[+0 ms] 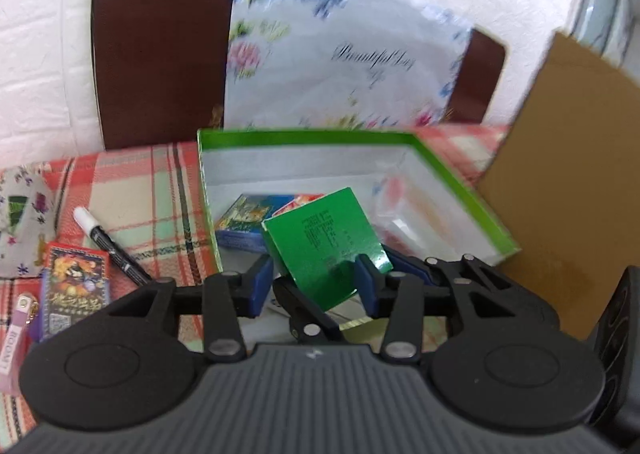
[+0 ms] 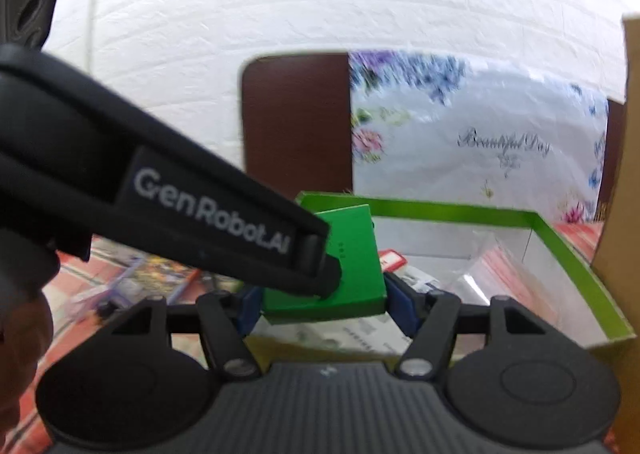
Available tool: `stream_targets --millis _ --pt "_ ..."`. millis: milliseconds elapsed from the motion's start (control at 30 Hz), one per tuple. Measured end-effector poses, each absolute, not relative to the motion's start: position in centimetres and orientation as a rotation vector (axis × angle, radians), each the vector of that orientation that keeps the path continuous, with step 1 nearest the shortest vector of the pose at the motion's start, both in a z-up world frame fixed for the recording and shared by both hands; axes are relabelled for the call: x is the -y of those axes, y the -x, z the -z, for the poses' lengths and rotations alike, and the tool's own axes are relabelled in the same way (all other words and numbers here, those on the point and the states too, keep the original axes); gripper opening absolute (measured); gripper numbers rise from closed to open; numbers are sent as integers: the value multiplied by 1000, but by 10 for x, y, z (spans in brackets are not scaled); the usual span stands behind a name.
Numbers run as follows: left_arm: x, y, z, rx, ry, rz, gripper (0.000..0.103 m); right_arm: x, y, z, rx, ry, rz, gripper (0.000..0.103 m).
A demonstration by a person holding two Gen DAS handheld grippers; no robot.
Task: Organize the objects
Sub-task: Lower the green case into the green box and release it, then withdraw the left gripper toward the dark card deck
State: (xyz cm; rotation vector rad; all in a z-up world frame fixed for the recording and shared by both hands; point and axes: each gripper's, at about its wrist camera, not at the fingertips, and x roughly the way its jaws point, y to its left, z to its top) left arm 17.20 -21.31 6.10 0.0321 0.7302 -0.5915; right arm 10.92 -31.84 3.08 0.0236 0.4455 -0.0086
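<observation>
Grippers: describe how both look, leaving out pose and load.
Both are black with ribbed grey bodies, round side discs, silver pivot pins and blue fingers. The left gripper bears white "GenRobot.AI" lettering on its side, seen from the right gripper.

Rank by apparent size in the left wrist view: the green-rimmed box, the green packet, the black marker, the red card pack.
1. green-rimmed box, clearly largest.
2. green packet, though nearness to the camera enlarges it.
3. red card pack and black marker: unsure; the marker runs longer but thinner.
</observation>
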Motion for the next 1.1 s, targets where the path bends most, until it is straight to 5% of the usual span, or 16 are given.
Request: stream_targets --millis 133,467,1100 --pt "217 -172 -52 -760 -85 551 53 325 -104 -25 -430 -80 38 81" --pt "202 -110 -67 -673 -152 518 60 313 -33 -28 -366 -111 61 84" --pt "119 -70 -39 -728 -160 282 61 265 -2 -4 -604 -182 -57 80"
